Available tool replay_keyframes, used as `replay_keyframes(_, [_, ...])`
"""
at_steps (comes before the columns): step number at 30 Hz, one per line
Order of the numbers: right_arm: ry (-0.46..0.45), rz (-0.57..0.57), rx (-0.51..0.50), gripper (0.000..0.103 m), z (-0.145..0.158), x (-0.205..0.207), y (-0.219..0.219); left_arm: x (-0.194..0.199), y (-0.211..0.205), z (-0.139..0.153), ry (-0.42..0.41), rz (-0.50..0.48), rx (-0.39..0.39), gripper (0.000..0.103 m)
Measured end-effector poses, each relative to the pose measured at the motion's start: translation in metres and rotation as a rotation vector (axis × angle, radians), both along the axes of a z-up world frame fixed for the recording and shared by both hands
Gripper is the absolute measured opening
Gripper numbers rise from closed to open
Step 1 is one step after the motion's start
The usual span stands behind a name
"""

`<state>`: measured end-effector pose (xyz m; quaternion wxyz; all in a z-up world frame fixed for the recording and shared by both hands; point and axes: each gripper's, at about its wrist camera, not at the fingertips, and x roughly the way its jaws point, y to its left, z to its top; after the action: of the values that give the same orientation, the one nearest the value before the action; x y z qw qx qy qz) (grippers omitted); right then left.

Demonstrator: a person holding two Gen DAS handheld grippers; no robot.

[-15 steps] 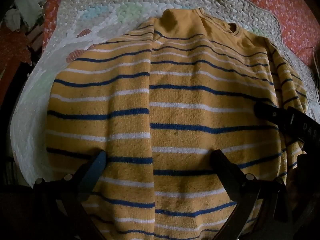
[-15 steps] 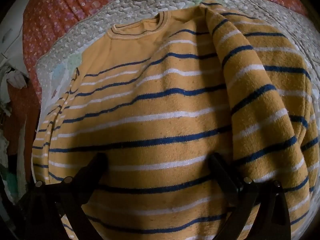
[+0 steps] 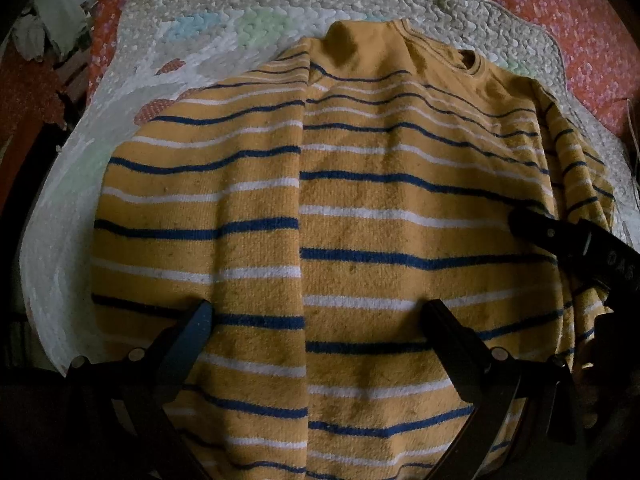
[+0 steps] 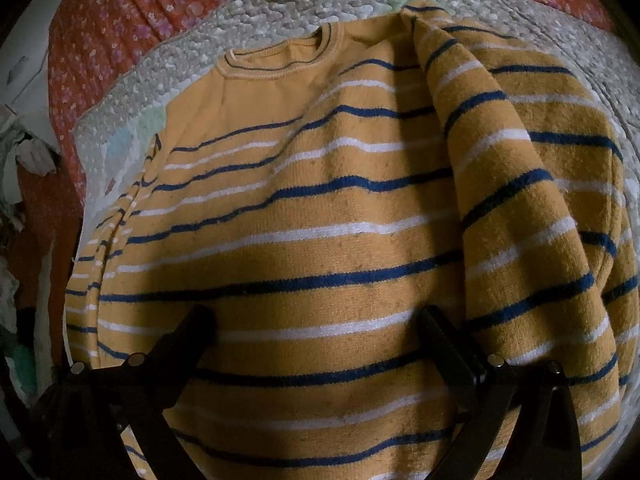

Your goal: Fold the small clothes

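A small yellow sweater (image 3: 400,216) with blue and white stripes lies flat on a white quilted mat (image 3: 256,12), collar (image 4: 280,56) at the far end. Its left side is folded over the body, with the fold edge (image 3: 302,200) down the middle. In the right wrist view the sweater (image 4: 320,248) has its right sleeve (image 4: 532,208) draped inward over the body. My left gripper (image 3: 316,312) is open above the lower part of the sweater. My right gripper (image 4: 316,316) is open above the lower body; it also shows in the left wrist view (image 3: 576,240) at the right.
The mat (image 4: 224,64) lies on an orange flowered bedspread (image 3: 540,4), which also shows in the right wrist view (image 4: 120,24). Crumpled cloth and clutter (image 3: 44,36) sit past the bed's far left edge, and more clutter (image 4: 24,152) shows at the left.
Nothing has visibly changed; both grippers stay open over the sweater.
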<state>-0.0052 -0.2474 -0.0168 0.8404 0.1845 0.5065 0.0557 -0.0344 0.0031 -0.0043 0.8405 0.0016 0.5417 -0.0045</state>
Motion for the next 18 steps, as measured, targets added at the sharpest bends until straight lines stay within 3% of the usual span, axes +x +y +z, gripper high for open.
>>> replay_keyframes(6, [-0.015, -0.01, -0.007, 0.103, -0.0068, 0.0061, 0.0056, -0.001, 0.0001, -0.001, -0.004, 0.003, 0.001, 0.103])
replay_keyframes(11, [-0.084, -0.041, -0.002, 0.103, -0.0083, 0.0012, 0.0069, -0.0023, 0.001, -0.0009, -0.013, 0.007, -0.002, 0.103])
replay_keyframes(18, [0.018, -0.022, -0.02, 0.103, -0.0113, 0.0079, 0.0051, -0.0033, 0.0028, -0.001, -0.041, 0.028, -0.018, 0.103])
